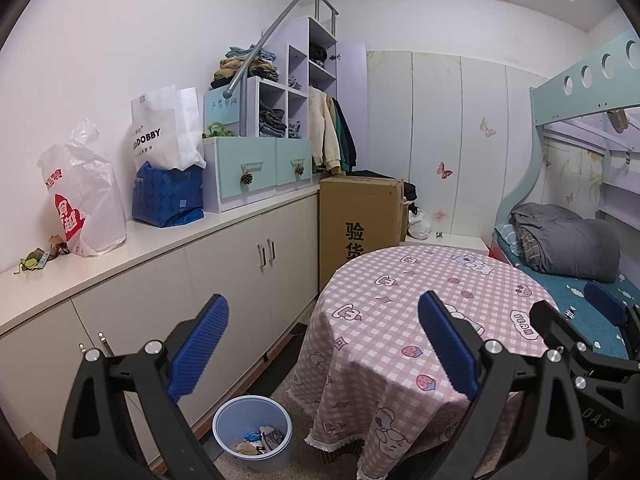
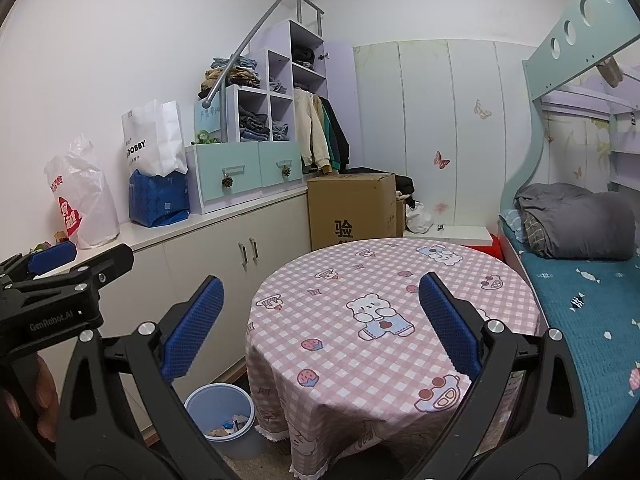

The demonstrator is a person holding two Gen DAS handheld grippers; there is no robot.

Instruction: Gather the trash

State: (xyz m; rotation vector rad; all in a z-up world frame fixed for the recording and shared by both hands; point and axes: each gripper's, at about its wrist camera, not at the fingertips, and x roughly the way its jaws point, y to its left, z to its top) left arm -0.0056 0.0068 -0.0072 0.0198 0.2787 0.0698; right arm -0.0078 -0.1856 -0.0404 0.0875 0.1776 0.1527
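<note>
Two grippers hang wide apart and empty over a small bedroom, nothing between their blue pads: the left gripper [image 1: 324, 344] points toward the long cabinet, the right gripper [image 2: 320, 326] toward the round table.

Largest in view is the bunk bed [image 2: 592, 308] on the right, then the white cabinet surface [image 1: 168, 240] running along the left wall, then the round table's pink checked cloth [image 2: 384, 300], which looks bare of litter. On the floor between cabinet and table stands a blue bin [image 1: 252, 434] already holding some wrappers.

Smallest is the trash still out: a few crumpled wrappers [image 1: 40, 256] at the near-left end of the cabinet surface, just beside a white plastic bag [image 1: 84, 200].

Judging from this, the next pick is those wrappers. The left gripper is nearer; it should swing left, come down with its fingers straddling one scrap, close low against the surface so thin film does not slip out, and keep off the plastic bag.
</note>
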